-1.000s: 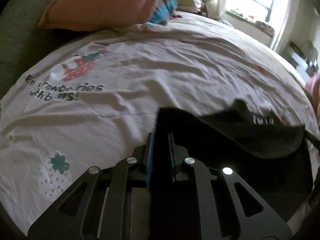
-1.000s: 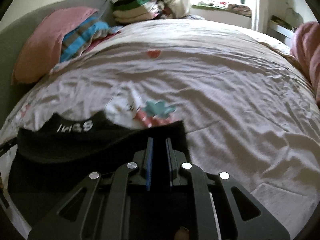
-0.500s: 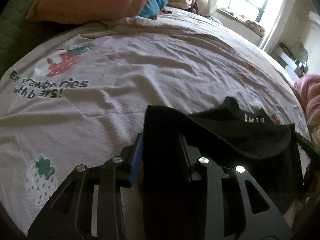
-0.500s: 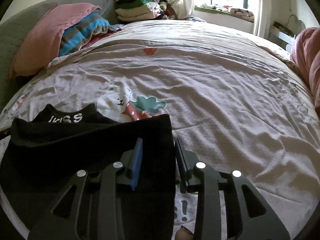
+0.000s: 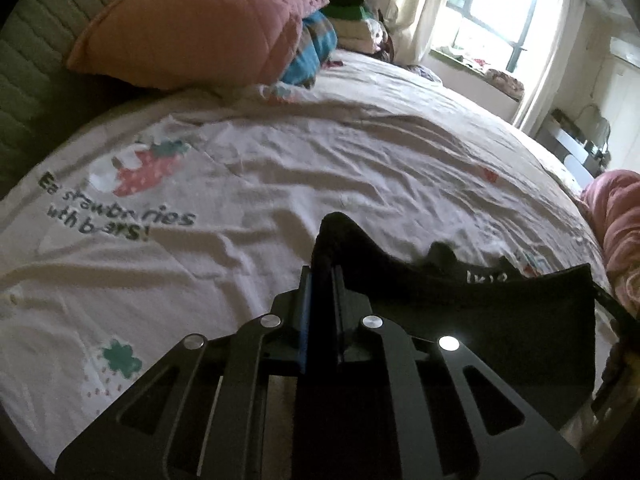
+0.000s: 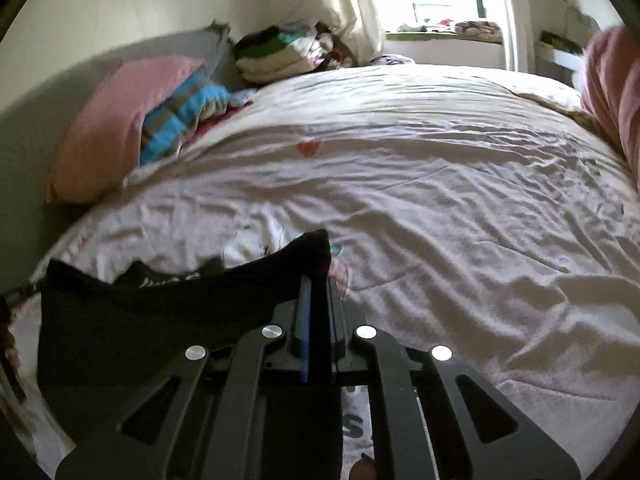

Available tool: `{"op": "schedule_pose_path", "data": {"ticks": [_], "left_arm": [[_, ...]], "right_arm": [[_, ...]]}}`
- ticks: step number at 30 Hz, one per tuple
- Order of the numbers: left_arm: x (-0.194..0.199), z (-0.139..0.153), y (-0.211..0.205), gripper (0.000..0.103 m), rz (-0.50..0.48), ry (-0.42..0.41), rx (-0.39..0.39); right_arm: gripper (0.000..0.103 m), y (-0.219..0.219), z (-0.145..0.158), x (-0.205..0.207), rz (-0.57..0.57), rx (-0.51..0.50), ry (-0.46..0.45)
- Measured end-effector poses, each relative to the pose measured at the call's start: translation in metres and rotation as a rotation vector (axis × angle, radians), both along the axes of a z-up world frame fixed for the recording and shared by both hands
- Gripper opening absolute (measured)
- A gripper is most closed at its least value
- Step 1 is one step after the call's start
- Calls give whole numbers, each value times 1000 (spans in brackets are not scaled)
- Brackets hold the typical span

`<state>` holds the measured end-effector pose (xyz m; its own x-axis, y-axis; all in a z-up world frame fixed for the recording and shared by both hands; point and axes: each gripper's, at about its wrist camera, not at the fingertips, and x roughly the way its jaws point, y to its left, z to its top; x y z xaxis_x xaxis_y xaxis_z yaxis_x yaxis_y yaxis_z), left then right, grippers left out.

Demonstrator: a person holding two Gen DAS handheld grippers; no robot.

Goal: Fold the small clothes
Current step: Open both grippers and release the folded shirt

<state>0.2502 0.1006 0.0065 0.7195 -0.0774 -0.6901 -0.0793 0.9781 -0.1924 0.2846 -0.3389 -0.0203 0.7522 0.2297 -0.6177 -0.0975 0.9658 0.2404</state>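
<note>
My left tongs [image 5: 322,276]: clamped on one top corner of the black garment [image 5: 500,320]. My right tongs [image 6: 318,288]: clamped on the other corner. Both just closed. Garment: stretched between them, above the strawberry-print bedsheet [image 5: 280,168]. Beyond: pink pillow [image 5: 192,20] at the headboard

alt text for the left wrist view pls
The left gripper is shut on one corner of a black garment with white lettering, lifted over a strawberry-print bedspread. A pink pillow lies at the head, a bright window beyond.
</note>
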Motion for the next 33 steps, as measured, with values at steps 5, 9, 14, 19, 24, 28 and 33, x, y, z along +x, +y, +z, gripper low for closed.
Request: {"op": "schedule_pose_path", "data": {"ticks": [5,9,14,19,24,28,33], "left_arm": [[8,-14,2,3,13,24,13],[12,-32,3,3,14,68,31],[12,-44,3,3,18,91,35],[7,-47,1,7,22,99,60],[-3,-35,-2,10,36,72,103],[-18,-21,-6,10,42,35,137],[-42,-8,-10,20,40,19,147]], "right_arm": [[6,-10,-5,6,-53,41,7],[6,-5,-15,11,-60,3,31],[6,2,-24,14,-66,-53,63],[7,10,-32,14,-76,-118,89],[7,11,-34,10,-106,-154,97],[11,11,-27,-4,-117,-181,74],[24,18,-11,-31,-51,-167,41]]}}
